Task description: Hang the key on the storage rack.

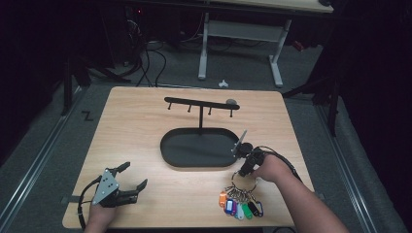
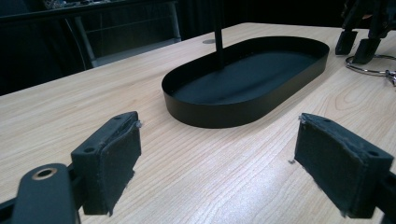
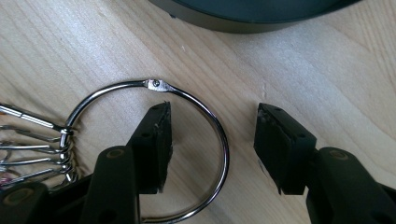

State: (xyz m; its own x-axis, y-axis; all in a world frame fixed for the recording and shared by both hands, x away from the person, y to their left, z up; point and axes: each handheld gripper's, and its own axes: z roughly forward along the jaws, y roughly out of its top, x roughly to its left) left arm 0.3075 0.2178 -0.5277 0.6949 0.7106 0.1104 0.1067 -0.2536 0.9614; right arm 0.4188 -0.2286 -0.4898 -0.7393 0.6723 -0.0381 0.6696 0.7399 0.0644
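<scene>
A large metal ring (image 1: pixel 244 182) lies flat near the table's front right, with several coloured key tags (image 1: pixel 240 208) fanned out toward the front edge. My right gripper (image 1: pixel 243 171) points down at it. In the right gripper view, the gripper (image 3: pixel 212 135) is open. One pad (image 3: pixel 156 144) stands inside the ring (image 3: pixel 156 84) and the other pad (image 3: pixel 280 144) outside, with the wire between them untouched. My left gripper (image 1: pixel 133 175) rests open at the front left, and nothing lies between its pads (image 2: pixel 217 154).
A black oval tray (image 1: pixel 167 145) sits mid-table with a post and a hook bar (image 1: pixel 200 103) rising from it. Its wall (image 2: pixel 243 112) lies just ahead of the left gripper, and its edge (image 3: pixel 243 21) is just beyond the ring. Bare wood surrounds the left gripper.
</scene>
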